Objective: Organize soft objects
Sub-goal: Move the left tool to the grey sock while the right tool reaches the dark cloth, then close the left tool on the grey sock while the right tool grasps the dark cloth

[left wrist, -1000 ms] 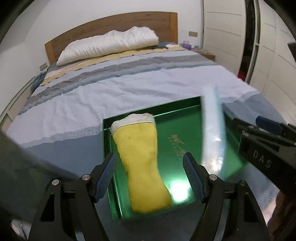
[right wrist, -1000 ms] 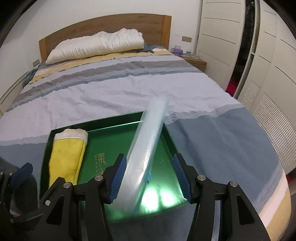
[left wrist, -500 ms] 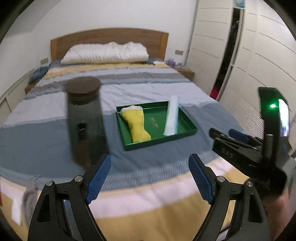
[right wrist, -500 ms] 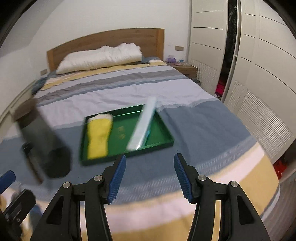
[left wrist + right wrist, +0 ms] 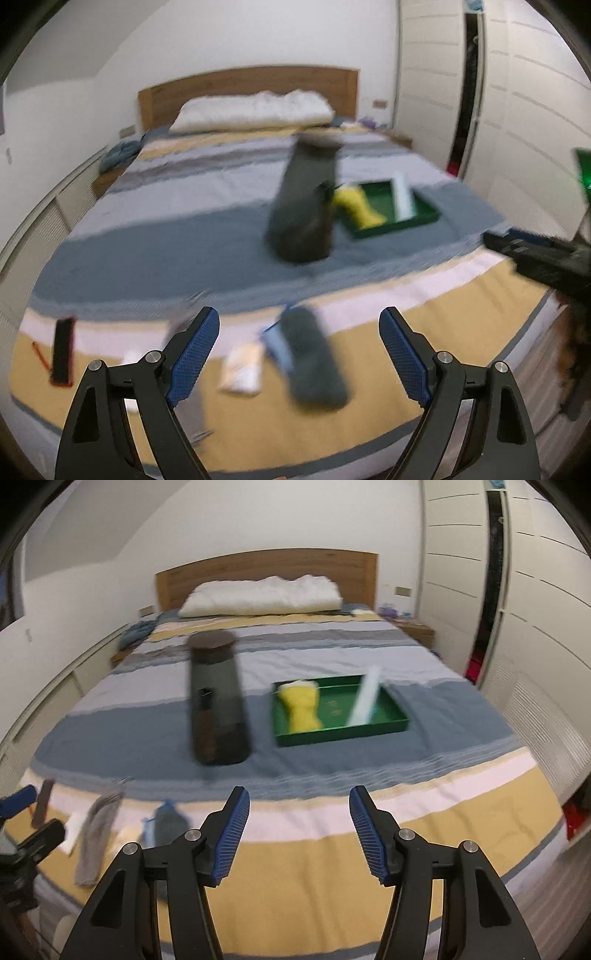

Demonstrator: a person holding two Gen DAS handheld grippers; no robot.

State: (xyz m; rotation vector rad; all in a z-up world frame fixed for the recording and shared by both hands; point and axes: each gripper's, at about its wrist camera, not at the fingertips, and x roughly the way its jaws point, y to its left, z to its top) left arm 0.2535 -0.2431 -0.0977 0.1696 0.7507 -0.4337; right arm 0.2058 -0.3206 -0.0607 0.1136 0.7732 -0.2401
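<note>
Both your grippers pulled back from green tray [image 5: 340,731] at 1 o'clock; left gripper [image 5: 299,354] fingers just widened, right gripper [image 5: 297,834] fingers spread, both empty. Yellow towel [image 5: 301,707] and pale roll [image 5: 364,698] now lie in tray; dark rolled cloth [image 5: 314,365] waits near bed's foot.

Both wrist views face the bed [image 5: 295,867] from its foot
</note>
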